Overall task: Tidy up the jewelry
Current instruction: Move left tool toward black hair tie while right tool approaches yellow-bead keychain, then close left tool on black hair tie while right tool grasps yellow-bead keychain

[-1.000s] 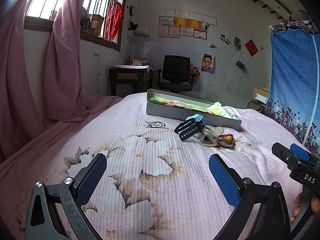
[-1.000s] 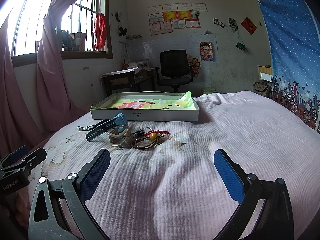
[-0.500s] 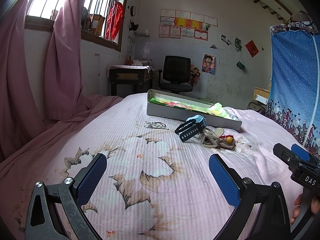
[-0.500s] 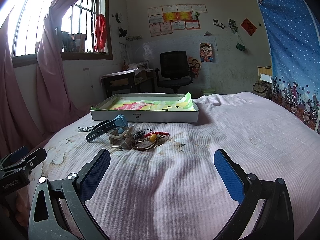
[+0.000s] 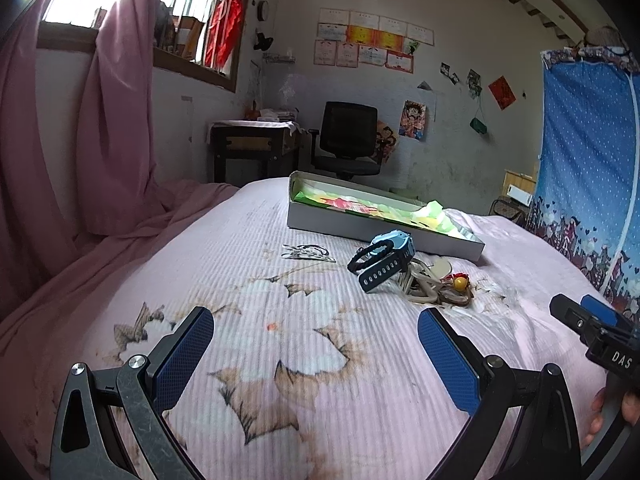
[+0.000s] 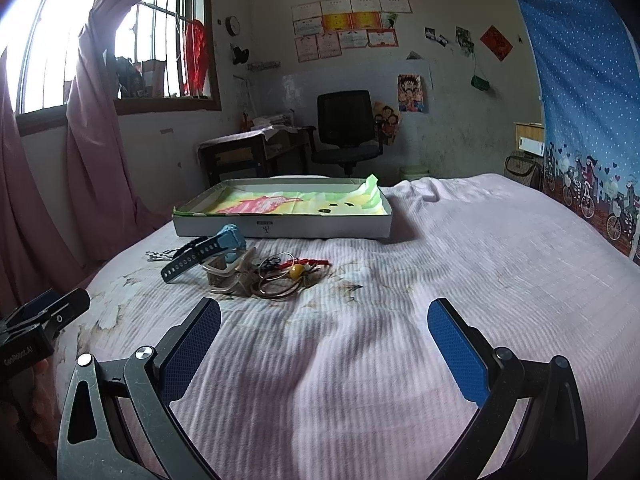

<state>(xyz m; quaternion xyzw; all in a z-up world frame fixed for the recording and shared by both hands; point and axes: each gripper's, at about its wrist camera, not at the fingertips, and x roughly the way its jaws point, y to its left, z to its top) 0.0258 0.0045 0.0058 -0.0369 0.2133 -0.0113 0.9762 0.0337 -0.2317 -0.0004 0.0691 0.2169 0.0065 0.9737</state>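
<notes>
Jewelry pile [image 6: 256,272] on bed [image 6: 400,280], 11 o'clock of right gripper [image 6: 324,344]; left gripper [image 5: 316,348] and right both wide open, empty, touching nothing.

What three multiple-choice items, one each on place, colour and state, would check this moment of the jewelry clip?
1. Where does the pile of jewelry lie?
A. inside the shallow white cardboard box
B. on the pink bedspread in front of the box
C. on the desk

2. What colour is the bead in the pile?
A. yellow
B. green
C. white

3. How do both tools stand?
A. shut on a bracelet
B. open, holding nothing
C. shut, empty

Answers: 1 B, the pile of jewelry rests on the pink bedspread, just short of the shallow white cardboard box. 2 A, the bead is yellow. 3 B, the left tool and right tool show wide-apart blue pads with only bedspread between.
</notes>
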